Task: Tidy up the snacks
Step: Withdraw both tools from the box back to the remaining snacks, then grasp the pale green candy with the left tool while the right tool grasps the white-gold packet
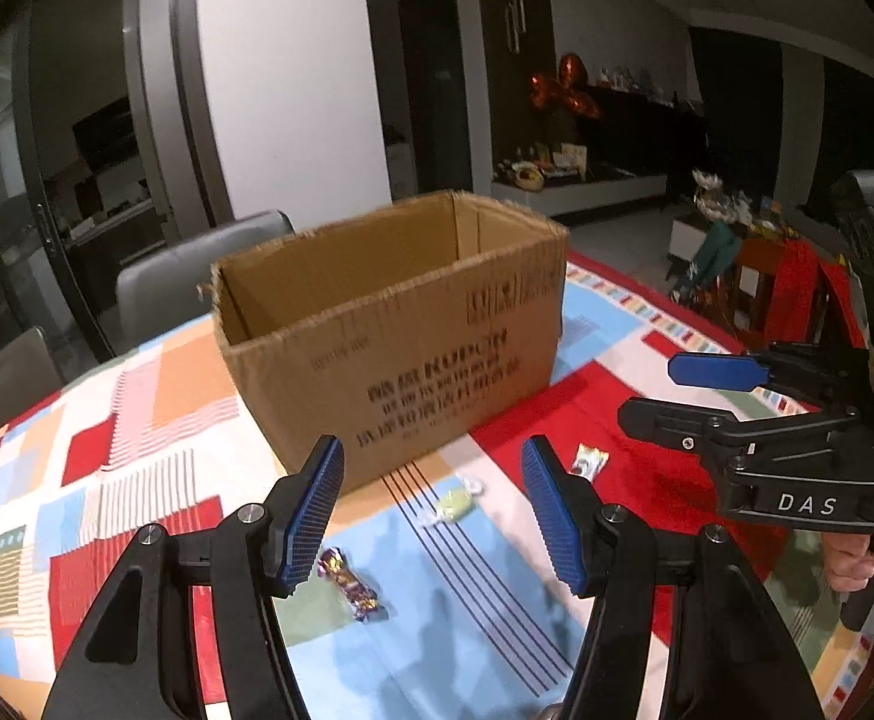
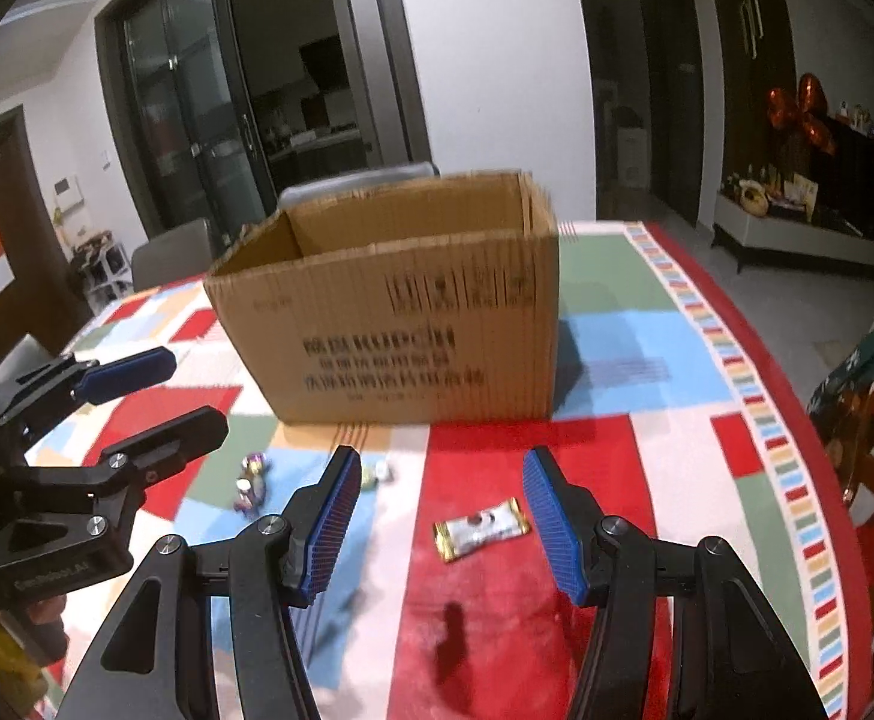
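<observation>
While both grippers hover above the patchwork tablecloth (image 2: 616, 480), the scene reads near to far as follows.

Left gripper (image 1: 434, 501): jaws spread wide, nothing between the blue pads (image 1: 311, 516); it hangs over the cloth.
Right gripper (image 2: 437, 507): jaws spread wide, gripping nothing; seen from the left wrist it sits at the right edge (image 1: 664, 393), also parted.
Purple candy (image 1: 353, 585): lies on the cloth just beside the left gripper's left pad; from the right wrist it shows as a blurred purple wrapper (image 2: 251, 483).
Gold-and-white snack bar (image 2: 480, 528): flat on a red patch, between the right gripper's fingers in view, nearer the right one.
Pale green candy (image 1: 451, 504): on the cloth between the left gripper's fingers, apart from both.
Small white candy (image 1: 588, 461): just beyond the left gripper's right pad.
Cardboard box (image 2: 401, 306): open-topped, upright, behind all the snacks; its inside floor is hidden.
Grey chairs (image 1: 197, 276): behind the table.
</observation>
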Demonstrator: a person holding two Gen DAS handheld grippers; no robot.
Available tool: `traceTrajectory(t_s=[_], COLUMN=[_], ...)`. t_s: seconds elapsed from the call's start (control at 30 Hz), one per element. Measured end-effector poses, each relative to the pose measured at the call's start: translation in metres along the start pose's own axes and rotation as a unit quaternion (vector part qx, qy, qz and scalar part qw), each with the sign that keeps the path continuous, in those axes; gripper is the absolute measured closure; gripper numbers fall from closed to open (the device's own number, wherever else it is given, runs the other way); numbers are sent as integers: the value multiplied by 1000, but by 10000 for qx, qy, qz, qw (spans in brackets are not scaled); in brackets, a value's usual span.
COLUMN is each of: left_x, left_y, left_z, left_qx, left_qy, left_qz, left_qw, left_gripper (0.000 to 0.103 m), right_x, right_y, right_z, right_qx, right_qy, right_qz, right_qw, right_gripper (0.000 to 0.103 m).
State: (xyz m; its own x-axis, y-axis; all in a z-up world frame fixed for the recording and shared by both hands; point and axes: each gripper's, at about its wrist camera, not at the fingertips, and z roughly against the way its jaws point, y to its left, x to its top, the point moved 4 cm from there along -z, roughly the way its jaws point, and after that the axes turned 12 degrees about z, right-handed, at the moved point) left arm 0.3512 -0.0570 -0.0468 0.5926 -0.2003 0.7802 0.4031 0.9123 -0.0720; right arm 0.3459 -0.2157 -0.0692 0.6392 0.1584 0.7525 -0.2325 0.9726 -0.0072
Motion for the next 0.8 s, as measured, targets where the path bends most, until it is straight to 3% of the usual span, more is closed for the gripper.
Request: traceTrajectory(t_s=[0.07,0.17,0.8], left_x=[-5,-13,-37], left_y=[0,2,4], left_z=[-8,-22,-101], left_qx=[-35,-85,-299], left_qy=[114,311,1266], left_qz=[-14,-16,-322], left_qw=[9999,9995,9910], left_gripper=[42,42,43], right_x=[-5,-14,-46], right_y=[0,0,-5], right_z=[-6,-16,-76], right_qx=[19,29,98], right_qy=[94,286,1181], right_qz=[-9,-5,333], right_qw=[10000,9996,9924], right_gripper=[46,35,35])
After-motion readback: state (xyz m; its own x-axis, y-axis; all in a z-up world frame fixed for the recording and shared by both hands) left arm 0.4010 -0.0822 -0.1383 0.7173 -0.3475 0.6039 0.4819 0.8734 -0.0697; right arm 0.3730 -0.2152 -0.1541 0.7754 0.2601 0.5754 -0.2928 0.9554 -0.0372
